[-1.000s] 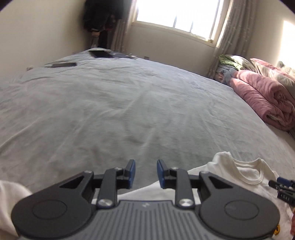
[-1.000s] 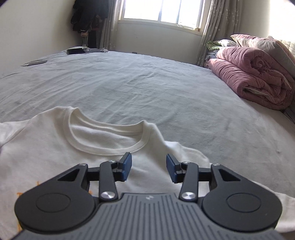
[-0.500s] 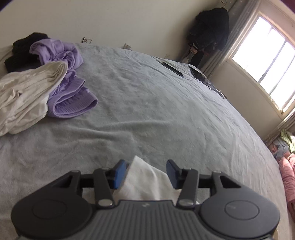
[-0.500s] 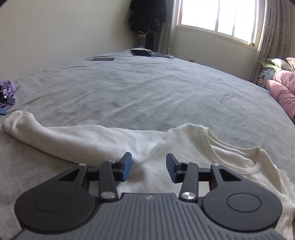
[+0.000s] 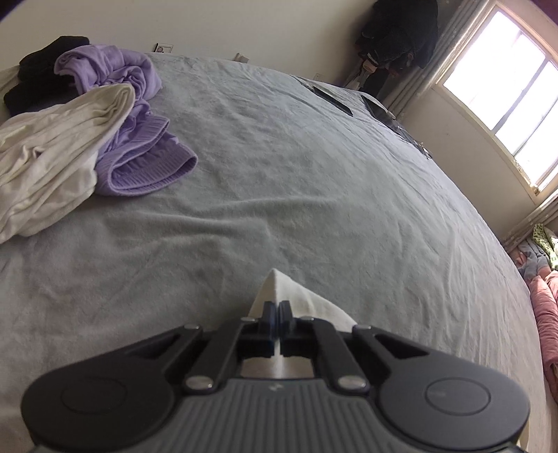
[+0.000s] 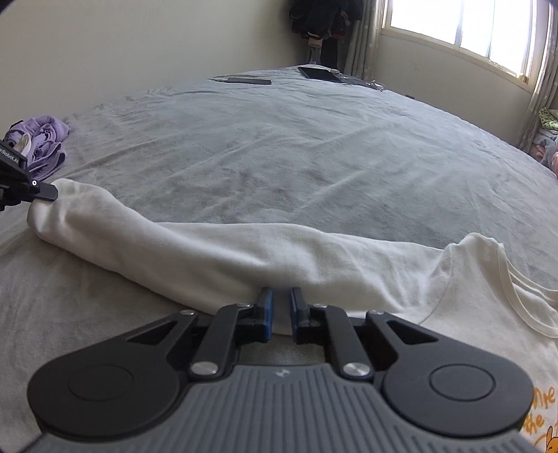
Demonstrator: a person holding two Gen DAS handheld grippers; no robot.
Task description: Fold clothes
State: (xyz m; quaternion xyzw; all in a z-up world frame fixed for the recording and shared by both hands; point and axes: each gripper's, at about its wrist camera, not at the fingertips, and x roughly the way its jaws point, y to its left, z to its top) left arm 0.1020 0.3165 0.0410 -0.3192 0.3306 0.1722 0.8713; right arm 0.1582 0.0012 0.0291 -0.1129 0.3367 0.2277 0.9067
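Right wrist view: a cream long-sleeved shirt (image 6: 348,265) lies on the grey bedspread (image 6: 296,146), one sleeve stretched out leftward. The right gripper (image 6: 278,306) pinches the sleeve near the shoulder, though whether cloth truly sits between its pads is hard to make out. The left gripper (image 5: 278,315) is clamped on the cuff end – its body hides the sleeve behind it. An orange print is cut off at the frame's corner. Beyond lie a purple garment (image 5: 139,139), pale clothes (image 5: 48,167), a bright window (image 6: 464,28)
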